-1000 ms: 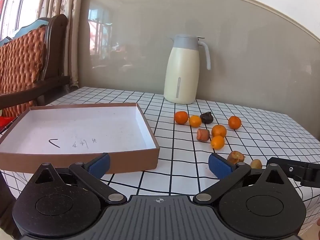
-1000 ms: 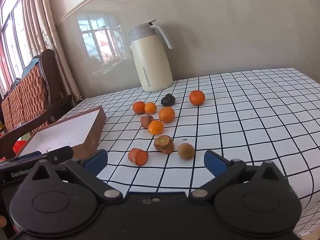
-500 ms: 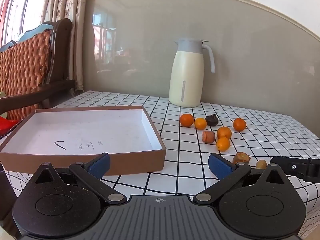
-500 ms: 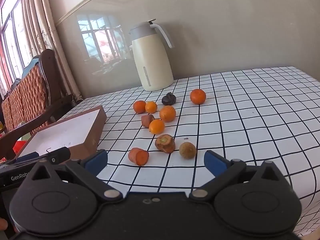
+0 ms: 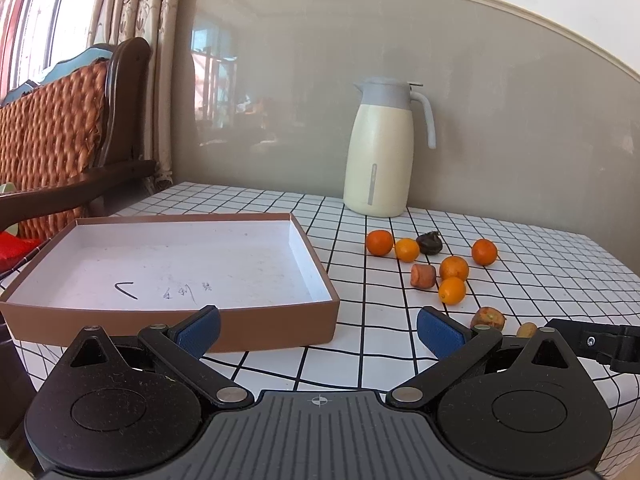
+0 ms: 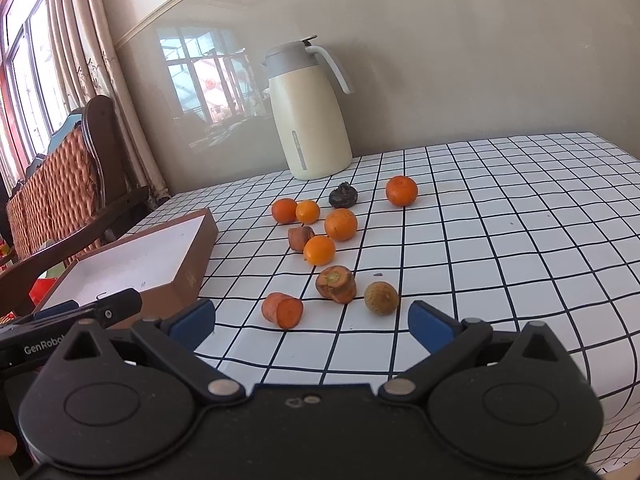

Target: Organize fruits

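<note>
Left claw point(image 5: 318, 330) spread wide at bottom of frame, holding nothing, low over the near edge of the checked counter point(image 5: 360, 328). Shallow brown box point(image 5: 172, 268) lower left of centre, white inside, bare apart from pen marks. Right claw point(image 6: 312, 322) likewise wide apart and empty. Fruits scattered mid-frame, right of the box: five oranges, one at point(image 6: 341, 224), a dark fruit point(image 6: 343, 195), a carrot piece point(image 6: 282, 309), a carrot top point(image 6: 336, 284), another stub point(image 6: 300, 237), a brownish round fruit point(image 6: 381, 298) nearest the right blue pad. Cream thermos jug point(image 6: 308, 112) upright behind, against the wall.
</note>
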Action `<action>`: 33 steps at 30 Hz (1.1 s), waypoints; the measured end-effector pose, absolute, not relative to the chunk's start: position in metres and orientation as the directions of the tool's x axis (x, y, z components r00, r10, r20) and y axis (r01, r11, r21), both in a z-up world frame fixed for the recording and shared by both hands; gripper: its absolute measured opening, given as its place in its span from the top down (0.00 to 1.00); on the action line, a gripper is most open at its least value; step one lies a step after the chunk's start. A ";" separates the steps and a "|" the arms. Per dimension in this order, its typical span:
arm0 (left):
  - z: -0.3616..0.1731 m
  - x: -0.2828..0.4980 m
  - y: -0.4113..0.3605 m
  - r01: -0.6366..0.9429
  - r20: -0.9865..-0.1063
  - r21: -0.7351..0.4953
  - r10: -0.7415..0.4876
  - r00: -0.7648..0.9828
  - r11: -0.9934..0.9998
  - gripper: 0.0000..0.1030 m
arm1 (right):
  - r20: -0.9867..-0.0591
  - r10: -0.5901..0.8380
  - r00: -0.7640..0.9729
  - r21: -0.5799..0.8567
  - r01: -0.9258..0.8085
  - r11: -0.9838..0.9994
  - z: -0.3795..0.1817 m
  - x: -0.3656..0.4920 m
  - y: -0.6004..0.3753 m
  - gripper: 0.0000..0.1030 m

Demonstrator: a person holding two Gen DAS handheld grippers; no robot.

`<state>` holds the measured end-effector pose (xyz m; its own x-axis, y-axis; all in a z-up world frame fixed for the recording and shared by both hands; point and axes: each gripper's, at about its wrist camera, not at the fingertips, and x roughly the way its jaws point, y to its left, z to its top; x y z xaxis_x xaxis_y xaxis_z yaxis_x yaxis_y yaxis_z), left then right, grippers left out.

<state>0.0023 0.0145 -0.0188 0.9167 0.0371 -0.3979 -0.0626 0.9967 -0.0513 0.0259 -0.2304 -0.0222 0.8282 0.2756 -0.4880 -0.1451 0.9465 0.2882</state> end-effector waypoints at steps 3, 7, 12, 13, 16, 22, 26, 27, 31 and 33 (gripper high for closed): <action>-0.019 0.002 0.013 -0.062 -0.397 -0.047 0.039 0.917 0.997 0.00 | -0.488 0.276 0.828 0.287 -0.146 0.947 -0.022 0.026 -0.230 0.06; -0.019 0.003 0.012 -0.063 -0.398 -0.043 0.040 0.917 0.997 0.00 | -0.488 0.277 0.828 0.288 -0.146 0.946 -0.023 0.026 -0.231 0.06; -0.018 0.003 0.012 -0.064 -0.396 -0.042 0.042 0.917 0.997 0.00 | -0.488 0.277 0.828 0.288 -0.147 0.946 -0.023 0.026 -0.231 0.06; -0.018 0.003 0.012 -0.064 -0.396 -0.043 0.042 0.917 0.997 0.00 | -0.488 0.277 0.828 0.288 -0.147 0.946 -0.023 0.026 -0.231 0.06; -0.018 0.002 0.012 -0.064 -0.395 -0.042 0.042 0.918 0.997 0.00 | -0.489 0.277 0.827 0.288 -0.147 0.946 -0.023 0.026 -0.231 0.06; -0.018 0.002 0.012 -0.065 -0.393 -0.041 0.043 0.919 0.997 0.00 | -0.489 0.277 0.827 0.287 -0.147 0.947 -0.023 0.025 -0.231 0.06; -0.018 0.002 0.012 -0.063 -0.392 -0.041 0.042 0.919 0.997 0.00 | -0.489 0.277 0.827 0.288 -0.147 0.946 -0.023 0.026 -0.230 0.06; -0.018 0.002 0.012 -0.063 -0.392 -0.041 0.042 0.919 0.997 0.00 | -0.490 0.278 0.826 0.289 -0.147 0.946 -0.023 0.026 -0.230 0.06; -0.018 0.002 0.012 -0.064 -0.392 -0.041 0.043 0.919 0.997 0.00 | -0.489 0.278 0.827 0.287 -0.148 0.946 -0.023 0.025 -0.230 0.06; -0.018 0.002 0.012 -0.064 -0.392 -0.041 0.043 0.919 0.997 0.00 | -0.490 0.278 0.826 0.285 -0.149 0.947 -0.023 0.025 -0.229 0.06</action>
